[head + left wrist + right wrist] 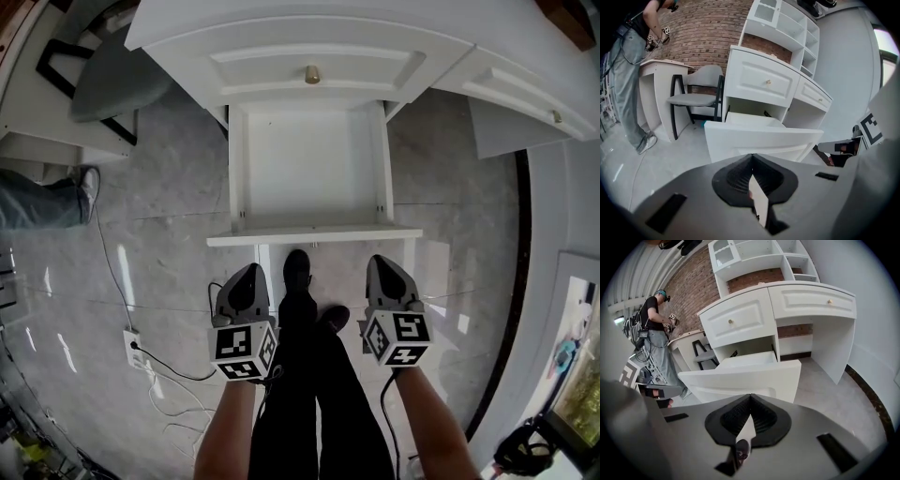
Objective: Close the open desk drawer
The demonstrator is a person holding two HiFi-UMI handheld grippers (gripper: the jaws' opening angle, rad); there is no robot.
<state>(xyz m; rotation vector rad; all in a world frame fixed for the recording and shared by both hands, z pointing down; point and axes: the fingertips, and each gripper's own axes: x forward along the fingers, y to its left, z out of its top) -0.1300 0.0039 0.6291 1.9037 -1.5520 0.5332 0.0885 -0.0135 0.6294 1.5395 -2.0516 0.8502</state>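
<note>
The white desk's lower drawer stands pulled out toward me, with nothing in it, and its front panel is nearest. That panel fills the middle of the left gripper view and shows again as the drawer front in the right gripper view. My left gripper hovers just short of the panel's left part, jaws shut on nothing. My right gripper hovers likewise before the right part, shut with nothing held. Neither touches the drawer. The left gripper and the right gripper both point at the panel.
A shut upper drawer with a brass knob sits above the open one. A grey chair stands left of the desk, and another person stands farther left. A power strip with cables lies on the floor. My own shoes are between the grippers.
</note>
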